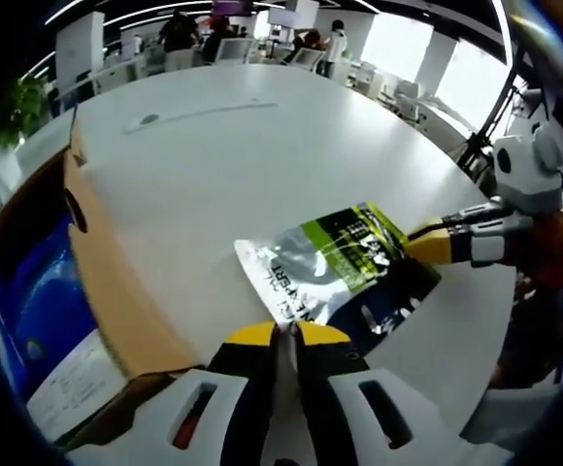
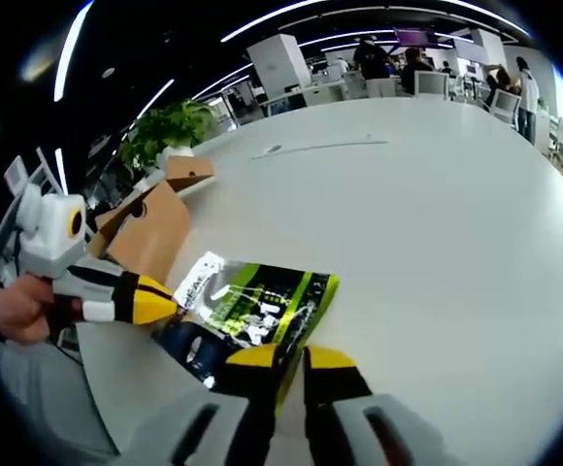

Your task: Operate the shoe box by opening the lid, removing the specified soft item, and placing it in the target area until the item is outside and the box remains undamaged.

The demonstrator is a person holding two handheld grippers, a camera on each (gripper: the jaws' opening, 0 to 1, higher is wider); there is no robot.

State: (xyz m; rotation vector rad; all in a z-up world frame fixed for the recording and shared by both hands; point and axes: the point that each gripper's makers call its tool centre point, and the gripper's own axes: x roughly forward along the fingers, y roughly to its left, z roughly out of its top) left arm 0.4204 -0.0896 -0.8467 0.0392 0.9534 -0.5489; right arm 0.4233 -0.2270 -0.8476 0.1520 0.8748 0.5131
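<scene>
Two grippers, left (image 1: 283, 335) and right (image 2: 291, 357), both clamping one pouch (image 1: 335, 264) beside one box (image 1: 102, 262).

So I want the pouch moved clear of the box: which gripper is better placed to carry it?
Probably the right gripper: the pouch edge sits between its jaws, on the side away from the shoe box. The left gripper is shut at the edge nearer the box.
</scene>
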